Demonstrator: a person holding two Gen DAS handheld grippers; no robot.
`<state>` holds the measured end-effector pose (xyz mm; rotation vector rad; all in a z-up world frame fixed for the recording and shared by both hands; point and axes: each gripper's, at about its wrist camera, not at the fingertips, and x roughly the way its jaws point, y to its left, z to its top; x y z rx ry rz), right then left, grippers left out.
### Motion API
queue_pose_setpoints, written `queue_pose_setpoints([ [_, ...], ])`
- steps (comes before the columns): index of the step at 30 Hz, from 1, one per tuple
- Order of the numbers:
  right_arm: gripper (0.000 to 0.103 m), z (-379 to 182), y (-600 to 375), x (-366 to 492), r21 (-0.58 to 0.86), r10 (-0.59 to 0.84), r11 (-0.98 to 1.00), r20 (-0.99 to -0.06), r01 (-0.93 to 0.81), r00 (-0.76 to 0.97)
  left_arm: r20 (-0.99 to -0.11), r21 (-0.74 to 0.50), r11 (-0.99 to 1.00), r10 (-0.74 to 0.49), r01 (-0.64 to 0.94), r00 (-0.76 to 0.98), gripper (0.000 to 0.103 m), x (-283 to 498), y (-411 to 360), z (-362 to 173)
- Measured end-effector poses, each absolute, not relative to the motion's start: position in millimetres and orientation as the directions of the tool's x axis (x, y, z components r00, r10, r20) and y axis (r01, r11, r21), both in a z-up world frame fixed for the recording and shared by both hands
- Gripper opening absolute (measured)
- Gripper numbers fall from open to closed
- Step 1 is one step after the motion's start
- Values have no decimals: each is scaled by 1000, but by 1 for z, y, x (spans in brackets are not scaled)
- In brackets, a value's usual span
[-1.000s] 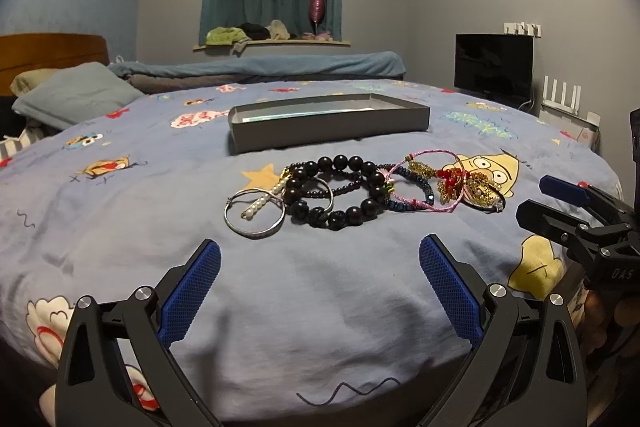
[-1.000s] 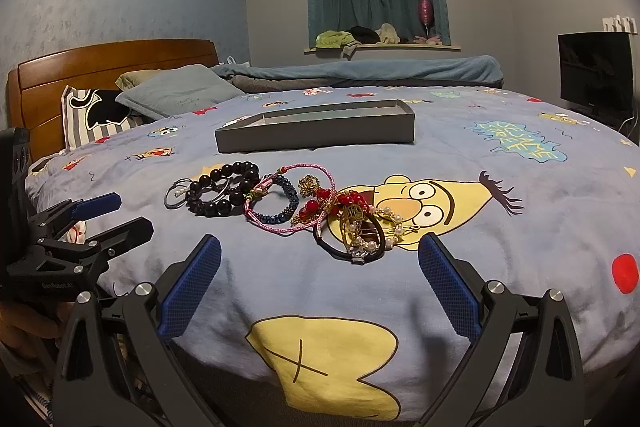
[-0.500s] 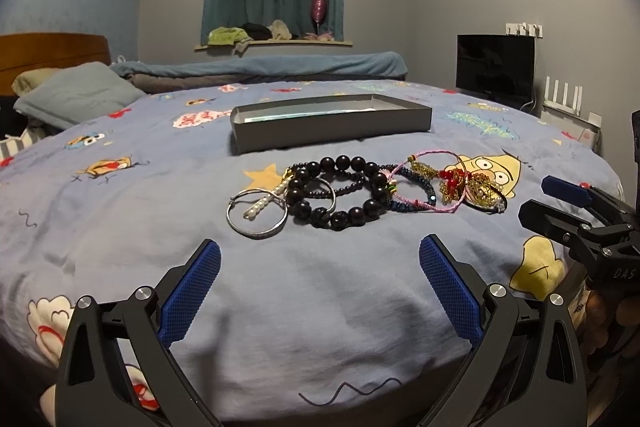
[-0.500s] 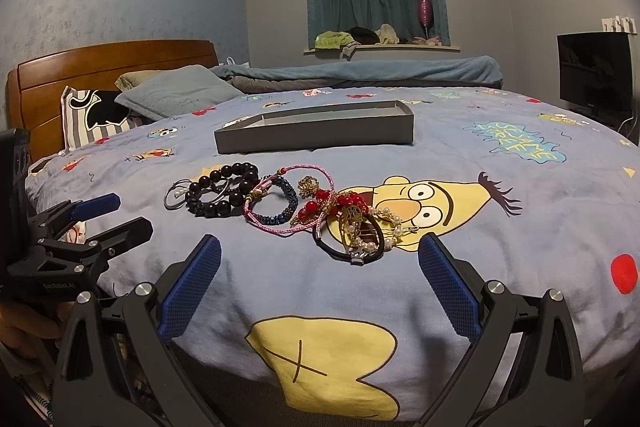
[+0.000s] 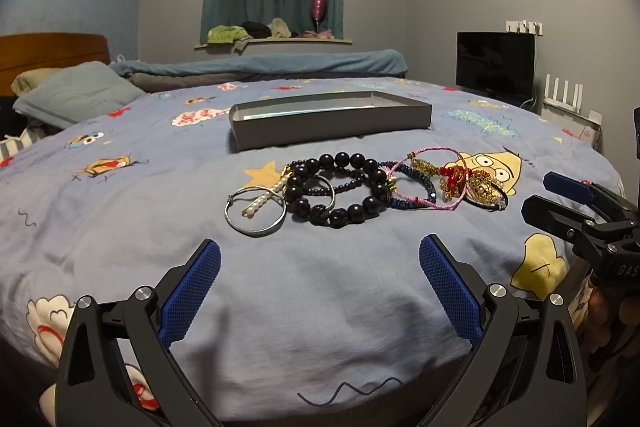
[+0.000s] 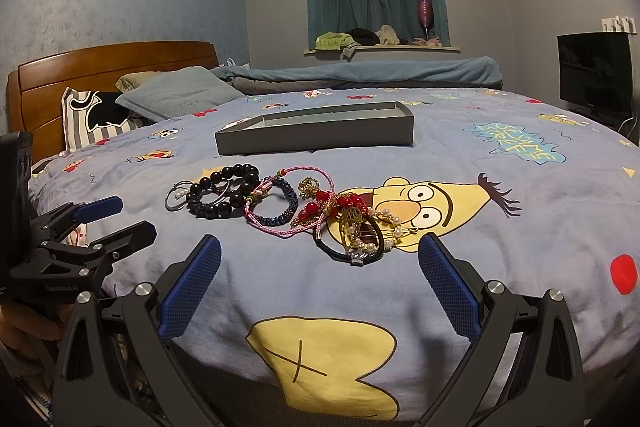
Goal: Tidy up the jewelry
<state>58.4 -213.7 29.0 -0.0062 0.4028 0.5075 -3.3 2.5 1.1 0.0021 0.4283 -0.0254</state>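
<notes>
Your bed [image 5: 120, 227] carried everything: a shallow grey box [image 5: 332, 125] lay toward its middle, and the jewelry sat bunched between that box and the near edge. Both grippers hovered off that edge, left gripper [image 5: 320, 291] and right gripper [image 6: 320, 287], each with jaws spread wide and empty.

The beads [image 5: 336, 193] looked heaviest and firm enough to pinch across one strand. The bangle [image 5: 256, 213] was stiff, thin and probably slippery; you'd do best taking its rim. The pink cord [image 6: 288, 203] and the gold-and-red tangle [image 6: 352, 219] looked limp and likely to snag together.

Your left view showed the bangle clearly; your right view showed the tangle's black band [image 6: 340, 253] and the headboard [image 6: 112, 67].
</notes>
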Motion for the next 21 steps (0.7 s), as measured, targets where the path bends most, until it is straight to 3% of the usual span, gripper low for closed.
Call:
queue_pose_setpoints([
  [21, 97, 30, -215, 60, 101, 476, 874, -381, -476, 793, -426, -21, 1000, -28, 21, 904, 99, 0, 4, 1],
])
